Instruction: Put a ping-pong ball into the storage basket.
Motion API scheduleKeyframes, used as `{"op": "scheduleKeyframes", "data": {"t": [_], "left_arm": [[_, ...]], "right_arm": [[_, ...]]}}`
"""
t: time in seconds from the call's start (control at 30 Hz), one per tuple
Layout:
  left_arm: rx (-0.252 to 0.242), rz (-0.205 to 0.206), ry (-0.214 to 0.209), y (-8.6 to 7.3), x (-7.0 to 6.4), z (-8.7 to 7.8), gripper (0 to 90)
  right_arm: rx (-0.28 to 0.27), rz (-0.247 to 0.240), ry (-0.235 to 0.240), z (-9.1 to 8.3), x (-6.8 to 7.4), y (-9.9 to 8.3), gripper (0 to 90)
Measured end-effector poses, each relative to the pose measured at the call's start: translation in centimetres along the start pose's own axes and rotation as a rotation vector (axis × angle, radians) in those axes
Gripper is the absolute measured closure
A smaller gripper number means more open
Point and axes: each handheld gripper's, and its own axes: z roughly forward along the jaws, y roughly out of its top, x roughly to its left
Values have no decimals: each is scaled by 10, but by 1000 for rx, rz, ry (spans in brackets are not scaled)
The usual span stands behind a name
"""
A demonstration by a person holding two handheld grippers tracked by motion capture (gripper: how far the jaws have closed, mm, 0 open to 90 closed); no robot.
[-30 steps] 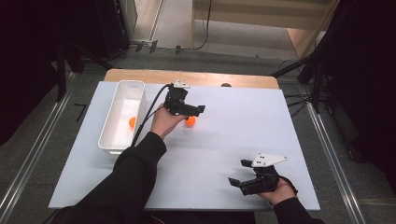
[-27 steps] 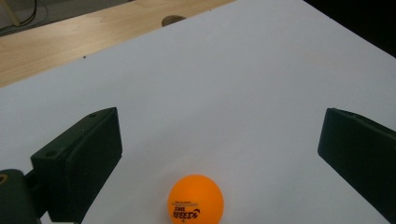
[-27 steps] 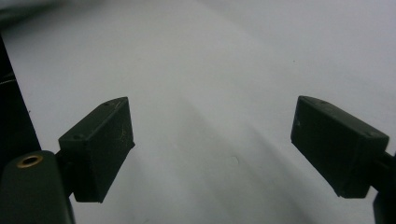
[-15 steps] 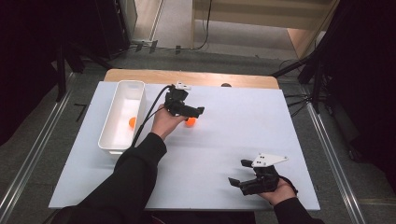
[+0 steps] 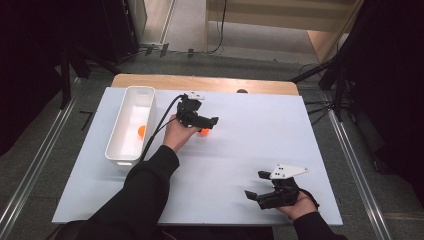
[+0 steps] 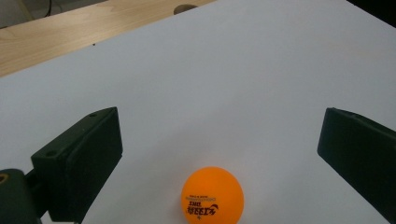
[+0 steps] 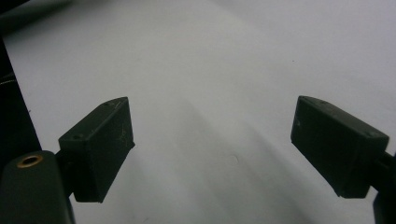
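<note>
An orange ping-pong ball [image 5: 204, 131] [image 6: 212, 196] with dark print lies on the white table sheet [image 5: 250, 135]. My left gripper [image 5: 207, 125] [image 6: 219, 154] hovers over it, open, with the ball between the two jaws and touching neither. A second orange ball [image 5: 141, 131] rests inside the white bin [image 5: 131, 95] at the left. My right gripper [image 5: 252, 189] [image 7: 212, 144] is open near the table's front right, with bare sheet between its jaws.
The long white bin stands along the sheet's left side. A wooden table edge [image 5: 210, 83] [image 6: 70, 32] runs behind the sheet. A black cable [image 5: 157, 127] trails from the left gripper over the sleeve. Metal floor rails flank the table.
</note>
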Motion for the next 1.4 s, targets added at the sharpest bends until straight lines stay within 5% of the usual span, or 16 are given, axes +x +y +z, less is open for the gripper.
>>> {"op": "scheduleKeyframes", "data": {"t": [1.4], "left_arm": [[66,16,33,-33,1,20,7]], "right_arm": [[4,-5,0,1,0,0,117]]}}
